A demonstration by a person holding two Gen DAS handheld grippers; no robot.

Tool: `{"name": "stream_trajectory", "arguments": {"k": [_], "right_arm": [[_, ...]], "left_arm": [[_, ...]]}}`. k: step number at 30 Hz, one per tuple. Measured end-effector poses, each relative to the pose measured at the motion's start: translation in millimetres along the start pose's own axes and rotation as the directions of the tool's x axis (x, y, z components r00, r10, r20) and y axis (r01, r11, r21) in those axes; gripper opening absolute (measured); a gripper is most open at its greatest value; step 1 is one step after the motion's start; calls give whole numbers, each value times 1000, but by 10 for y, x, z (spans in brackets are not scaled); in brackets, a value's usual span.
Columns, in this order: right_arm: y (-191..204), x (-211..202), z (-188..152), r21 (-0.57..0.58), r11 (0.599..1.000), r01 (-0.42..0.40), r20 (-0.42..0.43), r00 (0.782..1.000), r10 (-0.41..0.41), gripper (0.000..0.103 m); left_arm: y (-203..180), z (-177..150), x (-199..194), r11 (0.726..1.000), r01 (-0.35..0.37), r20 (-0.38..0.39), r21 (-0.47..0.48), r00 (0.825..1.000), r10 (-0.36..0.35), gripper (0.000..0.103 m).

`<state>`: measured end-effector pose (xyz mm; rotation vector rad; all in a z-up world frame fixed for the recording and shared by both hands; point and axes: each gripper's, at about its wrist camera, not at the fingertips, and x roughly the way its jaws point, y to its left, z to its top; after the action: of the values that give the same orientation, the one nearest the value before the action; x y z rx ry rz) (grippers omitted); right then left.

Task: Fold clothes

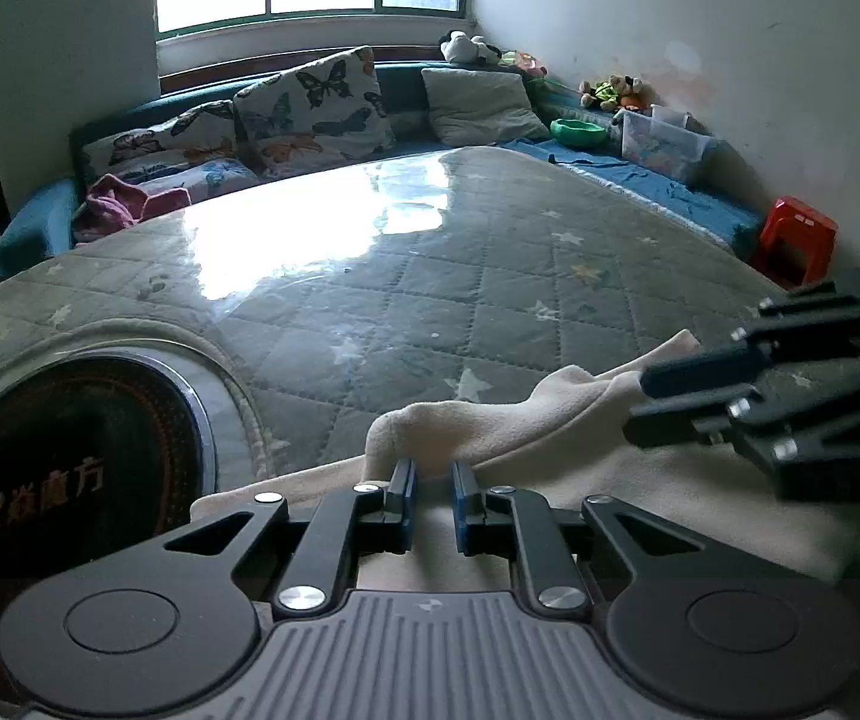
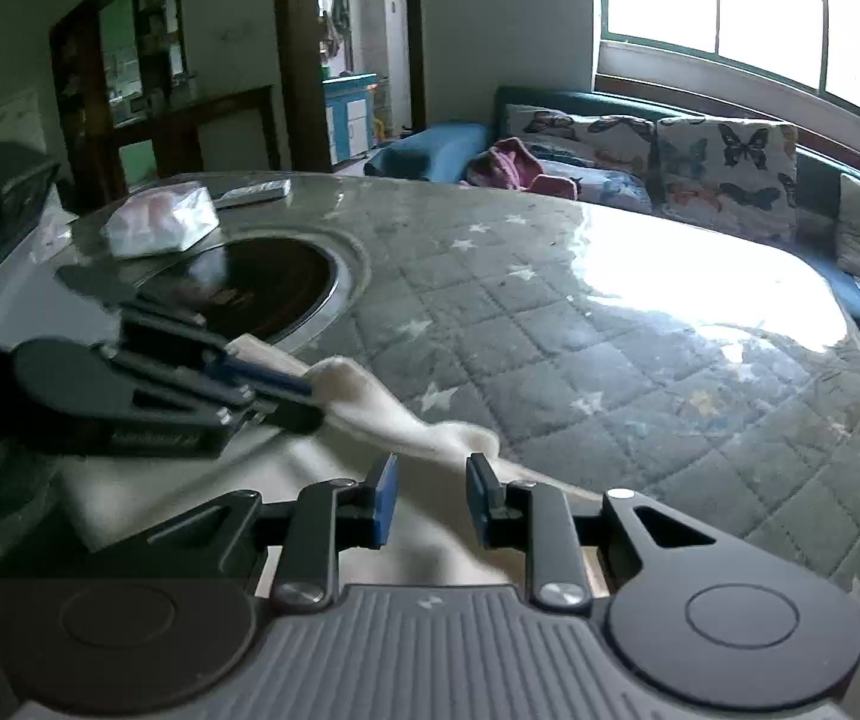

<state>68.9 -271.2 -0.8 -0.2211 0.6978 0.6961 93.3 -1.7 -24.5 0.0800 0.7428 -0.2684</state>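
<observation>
Pinching a raised ridge of the cream garment (image 1: 490,438) with the left tool (image 1: 433,468), pads closed on the fabric. Reaching in beside it with the right tool (image 2: 430,468), jaws narrow with cloth running between them, though cannot tell whether those pads truly bite or only straddle the fold. To do this step well: confirm both grips before lifting, take only the top layer, keep the two tools level with each other, and carry the edge across in one even sweep so no slack bunches between them. Best to keep the fold clear of the round dark hotplate (image 1: 82,420) at the near left. Lying at the near edge of the bench (image 1: 430,276), on a grey quilted cover with pale stars under a glossy clear sheet. Soft, thick and fleecy by the look of it, plain cream, rumpled into a long ridge between the tools and flatter nearer the camera; likely to sag and drag rather than hold a crease.
</observation>
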Motion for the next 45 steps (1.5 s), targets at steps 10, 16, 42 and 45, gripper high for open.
{"name": "stream_trajectory", "arguments": {"k": [10, 16, 42, 45], "right_arm": [[-18, -197, -139, 29, 999, 23, 2, 1000, -23, 24], [141, -492, -274, -15, 1000, -4, 24, 1000, 4, 24], [-43, -451, -375, 16, 1000, 21, 5, 1000, -21, 22], [-80, -386, -266, 24, 1000, 19, 15, 1000, -19, 22]], "left_arm": [[-43, -7, -33, 999, -30, 2, -17, 1000, 30, 16], [-165, -87, -336, 999, -36, 54, -20, 998, 37, 16], [-234, -527, -670, 997, -9, 59, -70, 998, 13, 17], [-148, -391, -623, 997, -22, 74, -76, 997, 28, 17]]}}
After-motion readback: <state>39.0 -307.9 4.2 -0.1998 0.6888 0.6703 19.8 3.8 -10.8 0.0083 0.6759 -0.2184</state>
